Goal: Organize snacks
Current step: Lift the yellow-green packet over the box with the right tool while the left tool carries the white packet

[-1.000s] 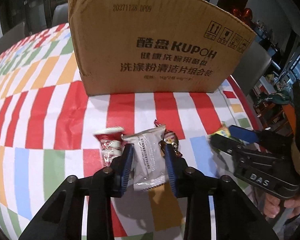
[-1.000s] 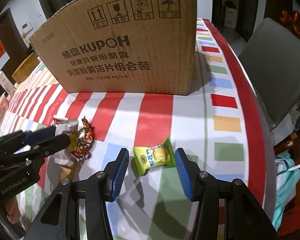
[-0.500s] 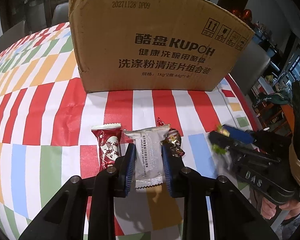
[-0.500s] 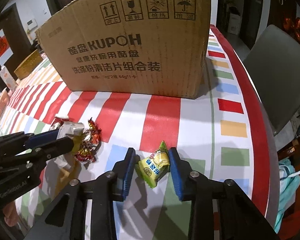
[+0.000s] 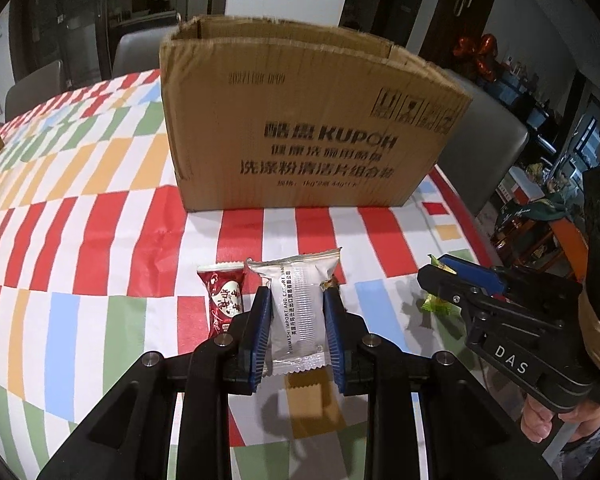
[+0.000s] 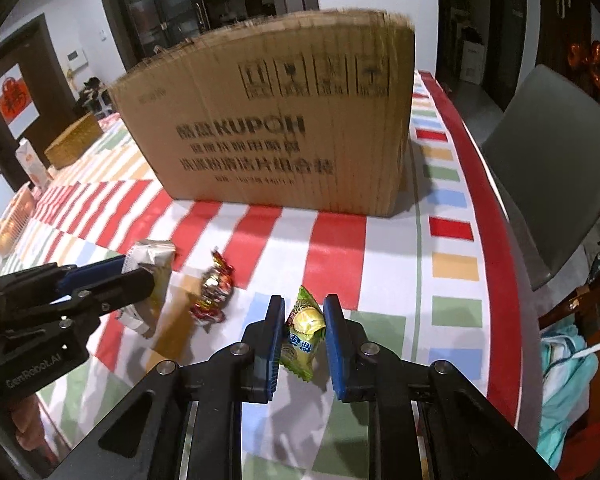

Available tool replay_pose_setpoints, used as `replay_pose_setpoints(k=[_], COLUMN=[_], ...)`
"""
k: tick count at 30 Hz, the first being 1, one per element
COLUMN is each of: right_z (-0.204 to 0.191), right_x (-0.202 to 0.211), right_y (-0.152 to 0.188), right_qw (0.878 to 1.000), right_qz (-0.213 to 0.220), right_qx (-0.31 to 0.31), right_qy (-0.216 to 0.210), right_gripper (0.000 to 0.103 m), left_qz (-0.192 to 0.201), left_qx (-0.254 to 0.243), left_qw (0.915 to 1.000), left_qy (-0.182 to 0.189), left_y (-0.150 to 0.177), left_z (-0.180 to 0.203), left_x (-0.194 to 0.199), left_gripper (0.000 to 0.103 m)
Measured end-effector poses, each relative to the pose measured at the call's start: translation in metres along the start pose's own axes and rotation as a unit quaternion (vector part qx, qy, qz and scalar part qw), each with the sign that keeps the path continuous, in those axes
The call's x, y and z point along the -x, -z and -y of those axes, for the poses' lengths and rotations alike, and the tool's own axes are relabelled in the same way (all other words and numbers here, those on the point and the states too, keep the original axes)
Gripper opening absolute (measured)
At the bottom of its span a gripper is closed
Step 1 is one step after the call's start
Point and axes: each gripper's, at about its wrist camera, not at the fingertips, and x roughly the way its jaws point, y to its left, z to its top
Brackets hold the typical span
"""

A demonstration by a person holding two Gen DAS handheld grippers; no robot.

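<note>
My left gripper (image 5: 296, 296) is shut on a silver-white snack packet (image 5: 300, 276), held a little above the striped tablecloth (image 5: 100, 240). A dark red packet (image 5: 222, 296) lies just left of it. A red-gold foil candy (image 6: 214, 288) lies on the cloth between the two grippers. My right gripper (image 6: 305, 304) is shut on a green-yellow snack packet (image 6: 304, 332), also off the cloth. An open-topped cardboard box (image 5: 308, 128) stands beyond both. Each wrist view shows the other gripper from the side, the right gripper (image 5: 440, 270) and the left gripper (image 6: 140, 276).
A grey chair (image 6: 552, 168) stands past the table's right edge. At the far left of the table are a wicker basket (image 6: 74, 140) and a white-orange carton (image 6: 30, 162). More grey chairs (image 5: 140, 52) stand behind the box.
Both grippers closed on their packets, the right one from wide apart, and both rose with them. The box's open top has come into the left wrist view.
</note>
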Motion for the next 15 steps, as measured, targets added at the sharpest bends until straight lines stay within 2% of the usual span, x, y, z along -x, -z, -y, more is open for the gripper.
replay_pose_setpoints(k=[15], right_z=[-0.015], right_x=[0.061], right_y=[-0.033], right_qw=[0.995], right_qz=[0.090], right_qx=[0.029], right_qy=[-0.014], right_gripper=[0.021], left_qz=[0.086], left_qx=[-0.014], left_qw=[0.9962], left_qy=[-0.006], left_y=[-0.033], left_z=[0.008], left_x=[0.060], left_gripper=[0.027])
